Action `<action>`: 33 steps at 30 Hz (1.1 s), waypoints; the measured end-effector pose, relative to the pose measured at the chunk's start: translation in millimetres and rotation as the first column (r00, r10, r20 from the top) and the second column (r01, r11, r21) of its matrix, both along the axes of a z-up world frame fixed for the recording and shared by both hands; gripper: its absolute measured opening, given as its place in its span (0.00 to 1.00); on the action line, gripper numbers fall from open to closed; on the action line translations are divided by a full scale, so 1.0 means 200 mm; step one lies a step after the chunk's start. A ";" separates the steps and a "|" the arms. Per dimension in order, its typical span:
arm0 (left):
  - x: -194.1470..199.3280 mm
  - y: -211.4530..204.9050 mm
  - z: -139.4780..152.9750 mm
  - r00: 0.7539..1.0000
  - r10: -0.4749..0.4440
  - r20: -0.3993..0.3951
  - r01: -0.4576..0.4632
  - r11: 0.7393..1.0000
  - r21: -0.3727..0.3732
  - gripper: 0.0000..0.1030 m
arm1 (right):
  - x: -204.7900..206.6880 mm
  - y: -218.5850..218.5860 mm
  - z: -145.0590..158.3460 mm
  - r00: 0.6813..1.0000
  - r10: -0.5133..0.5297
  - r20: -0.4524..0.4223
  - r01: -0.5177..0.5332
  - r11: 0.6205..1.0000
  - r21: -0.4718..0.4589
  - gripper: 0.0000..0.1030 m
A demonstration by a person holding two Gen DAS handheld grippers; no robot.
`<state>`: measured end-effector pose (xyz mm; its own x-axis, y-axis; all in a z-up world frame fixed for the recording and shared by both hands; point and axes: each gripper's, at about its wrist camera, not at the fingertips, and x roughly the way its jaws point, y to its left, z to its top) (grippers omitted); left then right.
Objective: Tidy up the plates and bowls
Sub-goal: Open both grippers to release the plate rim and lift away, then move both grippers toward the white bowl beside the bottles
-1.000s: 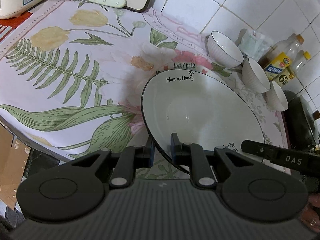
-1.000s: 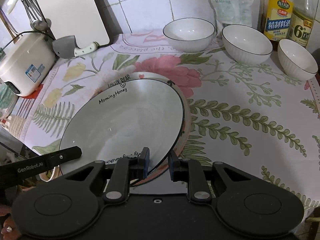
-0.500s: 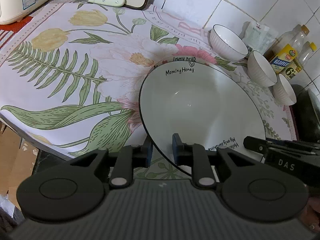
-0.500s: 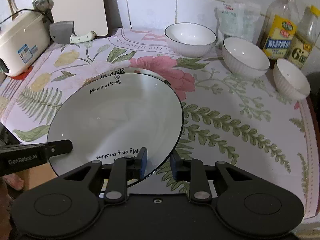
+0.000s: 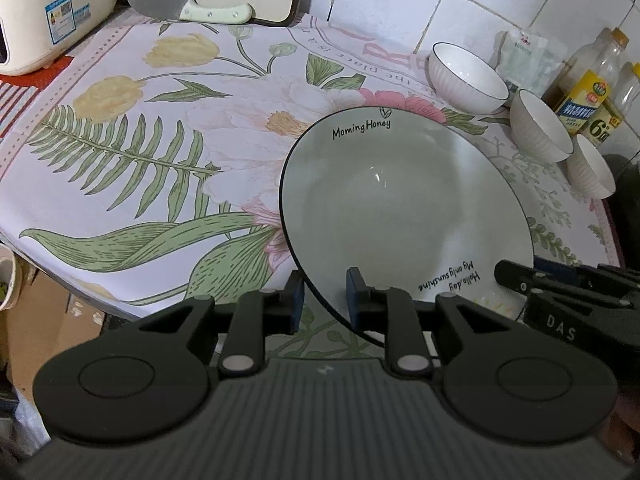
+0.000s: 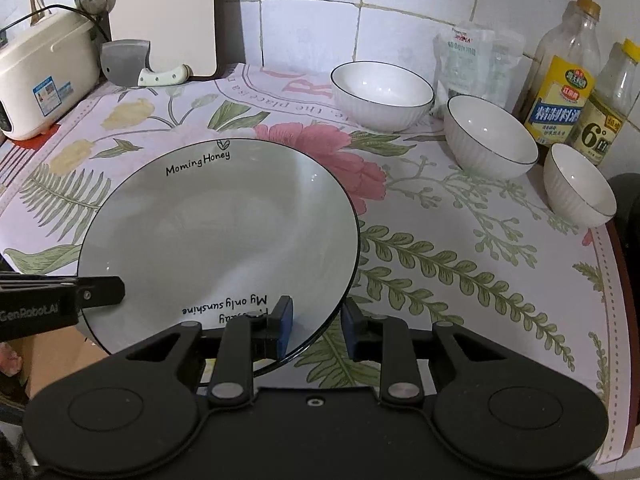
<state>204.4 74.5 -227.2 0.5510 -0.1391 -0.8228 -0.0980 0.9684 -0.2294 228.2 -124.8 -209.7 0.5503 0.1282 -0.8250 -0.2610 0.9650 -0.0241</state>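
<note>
Left wrist view has the big white plate point(image 5: 400, 208) in the middle and lower right of the frame, with a thin black rim and the words "Morning Honey" at its far edge. The plate sits low over the flowery tablecloth point(image 5: 140, 168), near the front edge of the counter. The left gripper point(image 5: 324, 292) is at the bottom middle with the near rim of the plate between its two fingers; the fingers are a little apart and do not look like they are squeezing the rim. In the right wrist view the right gripper point(image 6: 316, 320) is at the bottom middle, on the right side of the plate's near rim. Its fingers are a little apart too, one over the plate and one just outside the rim, and they do not look pressed tight. Three white bowls sit in a row at the upper right, near the tiled wall: the far bowl point(image 6: 382, 94), the middle bowl point(image 6: 490, 136) and the small bowl point(image 6: 580, 184). Behind them are a clear bag point(image 6: 472, 64) and two bottles point(image 6: 560, 80). At the upper left are a cleaver point(image 6: 124, 66), a cutting board point(image 6: 160, 12) leaning on the wall, and a rice cooker point(image 6: 40, 76)
</note>
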 end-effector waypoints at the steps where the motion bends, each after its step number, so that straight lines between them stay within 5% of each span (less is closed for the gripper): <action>1: 0.00 0.00 0.00 1.000 -0.003 -0.003 0.003 1.000 0.007 0.19 | 0.00 0.00 -0.01 1.000 0.001 0.005 -0.001 1.000 0.001 0.30; 8: -0.02 0.00 0.10 1.000 -0.013 -0.026 0.013 1.000 0.008 0.20 | -0.01 -0.06 0.02 0.999 0.033 0.018 -0.034 0.998 0.059 0.30; 18: -0.06 -0.19 0.53 0.985 -0.154 0.071 0.148 0.986 0.078 0.32 | -0.07 -0.48 0.34 0.995 -0.029 0.092 -0.006 0.933 0.359 0.42; 23: -0.02 -0.32 0.71 0.967 -0.226 0.119 0.217 0.973 0.082 0.38 | -0.10 -0.72 0.54 0.984 -0.060 0.168 -0.014 0.914 0.406 0.59; 33: 0.15 -0.68 0.86 0.931 -0.315 0.182 0.313 0.949 0.041 0.47 | -0.06 -1.14 0.69 0.966 -0.171 0.194 0.059 0.876 0.479 0.66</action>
